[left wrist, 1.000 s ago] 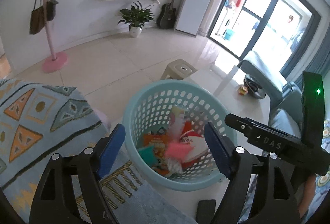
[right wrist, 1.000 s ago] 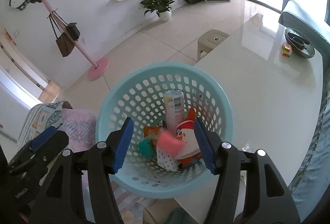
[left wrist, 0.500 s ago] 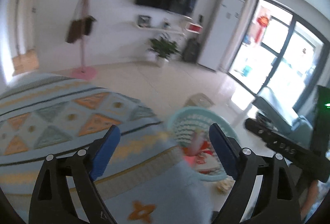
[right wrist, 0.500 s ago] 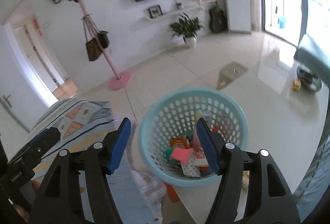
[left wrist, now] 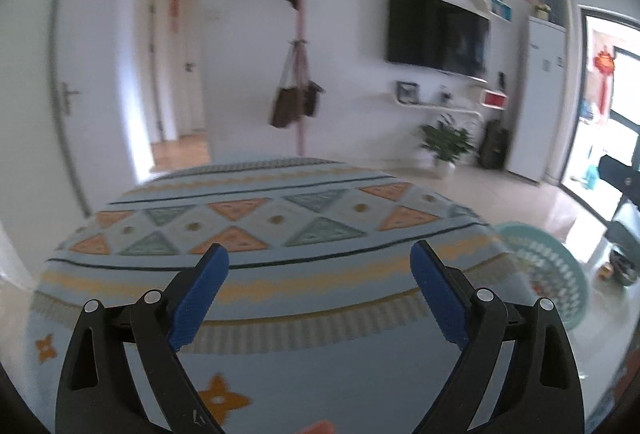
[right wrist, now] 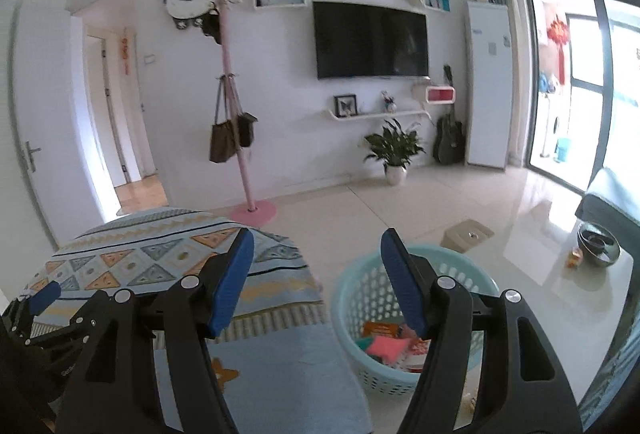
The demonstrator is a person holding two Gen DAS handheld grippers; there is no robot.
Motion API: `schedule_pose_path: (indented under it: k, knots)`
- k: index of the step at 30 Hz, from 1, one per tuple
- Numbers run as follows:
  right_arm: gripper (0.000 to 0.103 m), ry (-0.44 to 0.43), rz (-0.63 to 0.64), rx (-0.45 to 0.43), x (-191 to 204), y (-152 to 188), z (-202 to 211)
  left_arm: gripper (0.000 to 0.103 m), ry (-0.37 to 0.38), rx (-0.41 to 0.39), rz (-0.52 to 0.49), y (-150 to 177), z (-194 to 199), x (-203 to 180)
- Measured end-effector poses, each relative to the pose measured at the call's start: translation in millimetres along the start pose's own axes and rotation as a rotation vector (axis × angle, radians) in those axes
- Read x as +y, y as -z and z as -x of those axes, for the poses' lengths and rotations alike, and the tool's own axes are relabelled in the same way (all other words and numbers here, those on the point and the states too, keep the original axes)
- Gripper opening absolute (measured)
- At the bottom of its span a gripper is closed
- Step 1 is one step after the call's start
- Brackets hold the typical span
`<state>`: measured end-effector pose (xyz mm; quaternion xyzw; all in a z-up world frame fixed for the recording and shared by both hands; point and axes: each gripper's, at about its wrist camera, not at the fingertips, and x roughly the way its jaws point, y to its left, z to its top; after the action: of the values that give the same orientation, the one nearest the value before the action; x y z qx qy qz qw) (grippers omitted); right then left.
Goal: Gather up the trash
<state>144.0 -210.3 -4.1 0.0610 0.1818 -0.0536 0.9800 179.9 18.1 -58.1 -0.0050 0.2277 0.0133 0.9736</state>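
The trash (right wrist: 384, 344) lies in the teal basket (right wrist: 352, 298) on the floor, right of the patterned blanket (left wrist: 256, 218), and you've swung both away from it, left gripper (left wrist: 319, 298) just opened wide, right gripper (right wrist: 317, 282) half-open, both empty, likely seeking more.

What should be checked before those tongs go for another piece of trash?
1. Left tongs empty, jaws just opened wider: ok.
2. Right tongs empty, apart: ok.
3. Basket upright on the glossy table: ok.
4. Room left in basket above the wrappers: ok.
5. Next trash piece located on the patterned blanket: not ok, none visible.
6. Small scrap beside basket is trash: cannot tell.
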Motion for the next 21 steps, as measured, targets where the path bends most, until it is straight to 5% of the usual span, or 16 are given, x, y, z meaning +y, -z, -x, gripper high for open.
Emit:
schedule_pose_path:
  k: [12,21]
  knots:
    - [0.062,0.023,0.055,-0.095,25.3,31.9,25.6,0.095,0.027,-0.067,0.085,9.4,13.9,23.2]
    - [0.066,0.027,0.032,-0.135,17.3,34.5,39.0,0.096,0.031,-0.090,0.033,11.2,15.3,9.9]
